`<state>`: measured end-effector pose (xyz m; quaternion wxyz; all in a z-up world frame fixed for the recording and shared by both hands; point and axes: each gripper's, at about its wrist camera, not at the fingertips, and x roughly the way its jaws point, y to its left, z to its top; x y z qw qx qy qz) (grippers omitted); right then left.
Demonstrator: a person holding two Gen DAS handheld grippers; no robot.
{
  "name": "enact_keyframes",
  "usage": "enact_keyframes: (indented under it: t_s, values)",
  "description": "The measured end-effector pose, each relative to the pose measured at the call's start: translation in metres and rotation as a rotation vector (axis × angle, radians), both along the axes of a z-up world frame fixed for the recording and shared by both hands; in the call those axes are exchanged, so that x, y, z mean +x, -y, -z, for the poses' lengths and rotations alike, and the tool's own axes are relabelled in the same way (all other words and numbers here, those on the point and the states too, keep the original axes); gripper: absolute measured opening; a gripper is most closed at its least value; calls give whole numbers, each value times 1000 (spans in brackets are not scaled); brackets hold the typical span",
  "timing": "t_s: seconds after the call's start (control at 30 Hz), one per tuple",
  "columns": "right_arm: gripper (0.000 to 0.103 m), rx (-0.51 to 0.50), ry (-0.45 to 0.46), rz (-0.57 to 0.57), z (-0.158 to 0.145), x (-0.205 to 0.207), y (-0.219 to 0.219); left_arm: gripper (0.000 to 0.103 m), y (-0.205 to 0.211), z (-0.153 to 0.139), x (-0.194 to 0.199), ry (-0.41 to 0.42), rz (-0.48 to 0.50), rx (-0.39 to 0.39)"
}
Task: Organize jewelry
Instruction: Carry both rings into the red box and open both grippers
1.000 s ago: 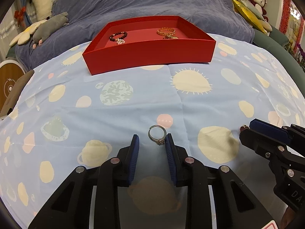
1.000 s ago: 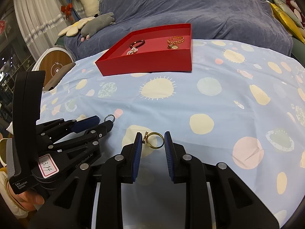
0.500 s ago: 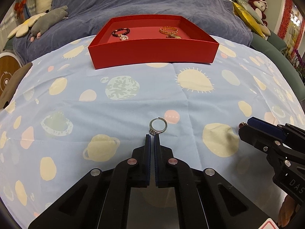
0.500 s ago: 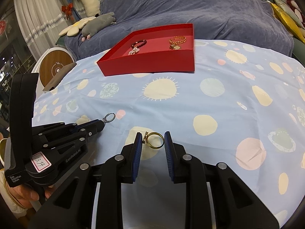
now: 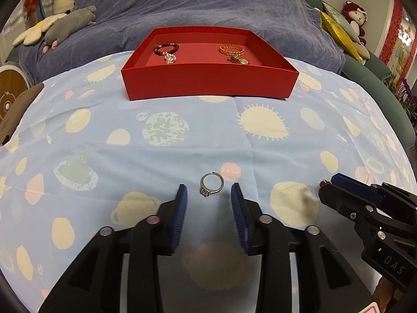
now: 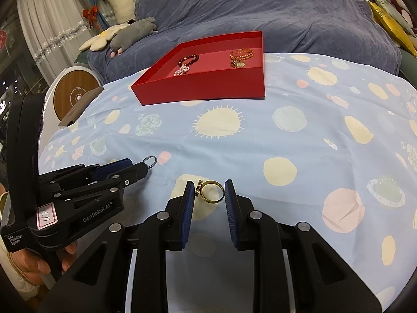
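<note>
Blue cloth (image 5: 198, 140) printed with suns and planets spreads ahead of both our grippers, wide and bare between our fingertips and the red tray (image 5: 208, 83); its far edge meets a grey-blue blanket (image 5: 198, 5) beyond the tray, and its left edge drops away past a round wooden disc (image 6: 74, 95).

We see the tray well ahead of us, its near wall facing our left gripper (image 5: 209, 198) squarely. Inside, near the back, a dark beaded bracelet (image 5: 166, 50) lies on the left and a gold bracelet (image 5: 232, 50) on the right, well apart, with bare tray floor between them.

Our left gripper stands with its jaws spread wide, holding nothing. A silver ring (image 5: 211, 184) lies flat on the cloth just beyond and between its tips, touching neither pad.

Our right gripper (image 6: 209, 194) is likewise parted and grips nothing. A gold ring (image 6: 212, 191) lies between its tips, its small studded part just beside the left pad (image 6: 188, 203); we cannot tell whether they touch. On the right pad's side there is a slim gap.

The two grippers sit side by side, near each other, with open cloth off to our right.
</note>
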<state>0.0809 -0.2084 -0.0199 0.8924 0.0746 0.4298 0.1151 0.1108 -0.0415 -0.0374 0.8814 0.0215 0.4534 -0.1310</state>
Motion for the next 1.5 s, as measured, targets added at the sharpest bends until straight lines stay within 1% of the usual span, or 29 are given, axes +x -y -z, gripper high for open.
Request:
enact_keyframes:
  t_s: [0.17, 0.2, 0.27, 0.33, 0.37, 0.5, 0.67, 0.77, 0.9, 1.0, 1.2, 1.37, 1.43, 1.5]
  values:
    - [23, 7, -5, 11, 1, 0, 6, 40, 8, 6, 8, 16, 11, 35]
    - [23, 9, -7, 14, 1, 0, 8, 38, 9, 9, 9, 9, 17, 41]
    - [23, 9, -8, 18, 1, -1, 10, 31, 13, 10, 8, 32, 23, 65]
    - [23, 10, -9, 20, 1, -1, 11, 18, 16, 10, 7, 42, 35, 82]
    - [23, 10, -8, 21, 0, -1, 11, 17, 17, 10, 7, 42, 40, 76]
    - [23, 11, -3, 20, -1, -1, 10, 17, 17, 9, 6, 38, 48, 66]
    - [23, 17, 12, 16, -8, -1, 6, 17, 16, 2, 1, 31, 58, 26]
    - [23, 27, 22, 16, -13, 0, 4, 17, 14, -7, -3, 44, 63, 8]
    - [23, 39, 50, 15, -26, 5, -2, 17, 11, -26, -4, 58, 65, -36]
    - [23, 48, 77, 21, -38, 11, -5, 17, 7, -45, -4, 97, 58, -60]
    - [23, 53, 131, 40, -61, 29, -11, 17, -13, -76, 12, 143, -2, -117]
    - [23, 26, 170, 33, -86, 59, -11, 17, -22, -105, 37, 180, -23, -131]
    - [23, 25, 180, 31, -96, 78, -10, 17, -21, -115, 55, 194, -14, -119]
    - [23, 47, 179, 29, -102, 99, -7, 17, -20, -121, 76, 198, -17, -116]
